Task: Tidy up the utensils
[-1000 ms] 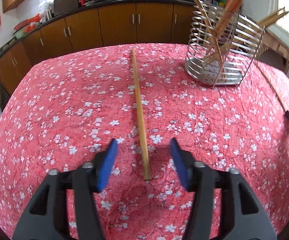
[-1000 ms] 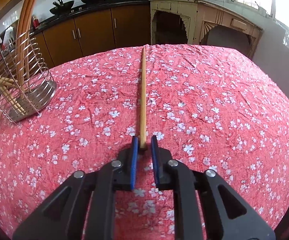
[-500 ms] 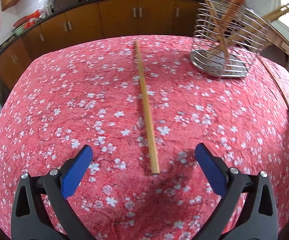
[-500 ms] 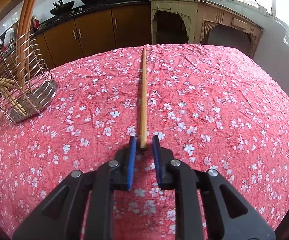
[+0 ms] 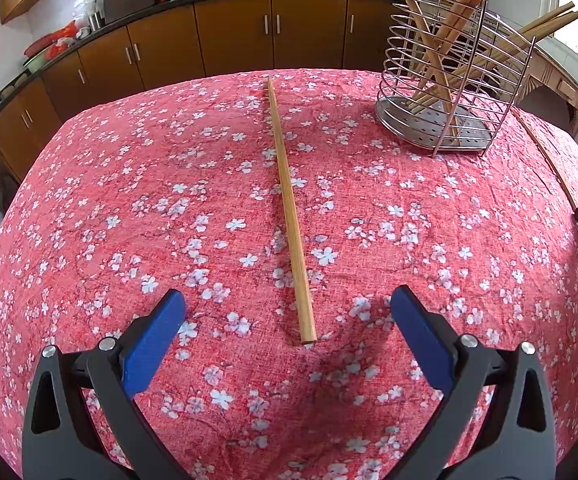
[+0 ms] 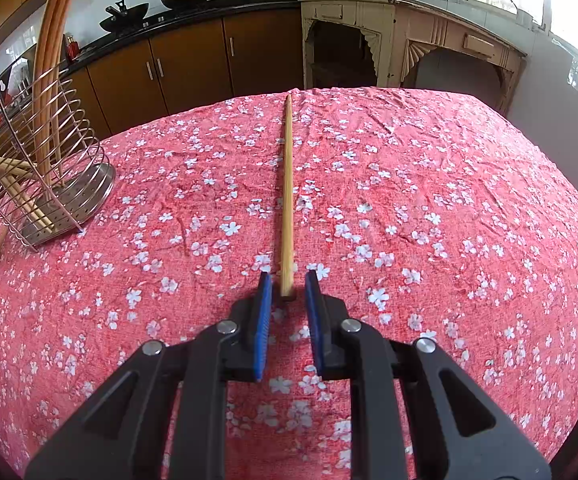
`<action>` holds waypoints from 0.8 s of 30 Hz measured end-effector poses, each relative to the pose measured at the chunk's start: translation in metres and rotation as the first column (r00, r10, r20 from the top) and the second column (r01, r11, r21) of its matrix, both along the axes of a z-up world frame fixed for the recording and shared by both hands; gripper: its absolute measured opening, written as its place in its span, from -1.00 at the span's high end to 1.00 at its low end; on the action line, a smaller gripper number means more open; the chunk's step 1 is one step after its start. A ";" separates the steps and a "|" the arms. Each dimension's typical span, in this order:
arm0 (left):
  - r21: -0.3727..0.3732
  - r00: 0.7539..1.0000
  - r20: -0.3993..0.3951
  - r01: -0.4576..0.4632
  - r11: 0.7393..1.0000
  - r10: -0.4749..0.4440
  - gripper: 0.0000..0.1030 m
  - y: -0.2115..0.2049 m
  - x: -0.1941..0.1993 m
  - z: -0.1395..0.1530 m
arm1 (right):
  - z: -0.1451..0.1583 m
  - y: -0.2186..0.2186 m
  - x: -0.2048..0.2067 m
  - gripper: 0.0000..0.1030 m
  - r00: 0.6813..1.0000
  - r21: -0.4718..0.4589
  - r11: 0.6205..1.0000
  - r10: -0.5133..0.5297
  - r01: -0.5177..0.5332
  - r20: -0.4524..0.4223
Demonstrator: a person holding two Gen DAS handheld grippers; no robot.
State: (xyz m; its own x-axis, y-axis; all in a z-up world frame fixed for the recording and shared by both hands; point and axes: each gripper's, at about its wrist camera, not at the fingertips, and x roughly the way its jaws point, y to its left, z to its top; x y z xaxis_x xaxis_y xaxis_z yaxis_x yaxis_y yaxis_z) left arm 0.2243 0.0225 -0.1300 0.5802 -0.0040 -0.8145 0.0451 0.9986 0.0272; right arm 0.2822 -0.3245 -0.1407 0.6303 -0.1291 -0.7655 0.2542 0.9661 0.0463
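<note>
Partly cropped wire rack (image 5: 449, 92), left gripper (image 5: 287, 312) spread wide, right gripper (image 6: 287, 288) narrowed around chopstick (image 6: 287, 200), contact seemingly absent.

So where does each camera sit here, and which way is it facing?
Left wrist: on the left hand-held gripper, facing down-forward at a chopstick on the tablecloth; wide-open fingers show.
Right wrist: on the right hand-held gripper, along another chopstick; its end lies between narrowly parted fingers.
Shared: the wire holder, the tablecloth.
</note>
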 end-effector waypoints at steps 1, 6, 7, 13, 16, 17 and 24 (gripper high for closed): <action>0.000 1.000 0.000 0.000 1.000 0.000 -0.97 0.002 0.001 -0.001 | 0.000 0.000 0.000 0.64 1.000 0.000 1.000 0.000 0.000 0.000; -0.001 1.000 0.000 0.000 1.000 0.000 -0.97 0.001 0.001 0.000 | 0.000 0.001 0.000 0.64 1.000 0.001 1.000 0.000 0.000 0.000; -0.001 1.000 0.000 0.000 1.000 0.000 -0.97 0.001 0.000 0.000 | 0.000 0.001 0.000 0.64 1.000 0.002 1.000 0.000 0.000 0.000; -0.001 1.000 0.000 0.000 1.000 0.000 -0.97 0.000 0.000 0.000 | 0.000 -0.003 -0.001 0.63 1.000 0.032 0.999 0.000 -0.001 0.009; -0.001 1.000 0.000 0.001 1.000 -0.001 -0.97 -0.001 0.001 0.000 | 0.000 -0.004 -0.001 0.64 1.000 0.029 1.000 0.001 -0.001 0.009; -0.002 1.000 0.000 0.001 1.000 -0.001 -0.97 -0.001 0.001 0.000 | 0.000 -0.004 -0.001 0.64 1.000 0.028 1.000 0.001 -0.001 0.008; -0.005 1.000 0.016 0.003 1.000 -0.003 -0.75 0.001 -0.007 0.003 | 0.000 -0.008 -0.002 0.63 1.000 0.053 0.999 0.003 -0.004 0.016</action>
State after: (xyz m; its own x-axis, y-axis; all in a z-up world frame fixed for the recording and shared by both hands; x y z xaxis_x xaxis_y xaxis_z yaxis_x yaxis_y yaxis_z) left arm 0.2175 0.0239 -0.1266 0.5934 -0.0105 -0.8048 0.0482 0.9986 0.0225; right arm 0.2797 -0.3324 -0.1409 0.6428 -0.0865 -0.7611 0.2496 0.9630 0.1014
